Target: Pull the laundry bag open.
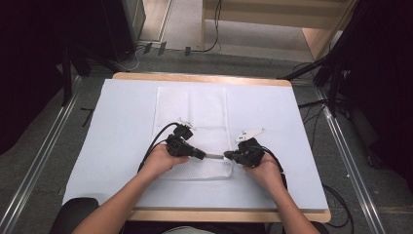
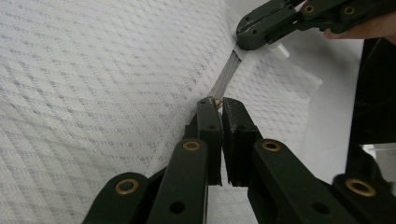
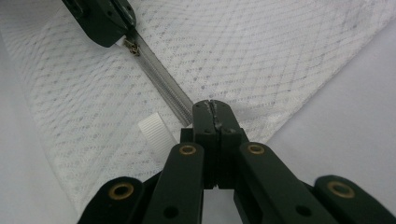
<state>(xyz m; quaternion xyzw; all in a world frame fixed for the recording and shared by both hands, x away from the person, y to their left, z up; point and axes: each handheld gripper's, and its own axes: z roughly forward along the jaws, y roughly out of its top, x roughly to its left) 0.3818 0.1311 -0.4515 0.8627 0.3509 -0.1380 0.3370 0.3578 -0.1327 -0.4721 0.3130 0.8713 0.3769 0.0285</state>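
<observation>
A white mesh bag [image 1: 192,112] lies flat on the table, its grey zipper [image 1: 214,156] along the near edge. My left gripper [image 1: 201,155] is shut on the small brass zipper pull [image 3: 133,47], which sits pinched at its tips [image 2: 217,104]. Its jaws point right along the zipper [image 2: 227,73]. My right gripper [image 1: 227,156] faces it from the right, shut on the bag's zipper end [image 3: 211,108]. A short stretch of zipper [image 3: 163,80] runs between the two grippers. A white ribbed tab [image 3: 156,133] sticks out of the bag beside my right jaws.
The bag rests on a pale sheet [image 1: 122,146] that covers a wooden table [image 1: 204,78]. Cables [image 1: 151,146] trail from both grippers over the near part of the sheet. Floor rails and dark stands flank the table.
</observation>
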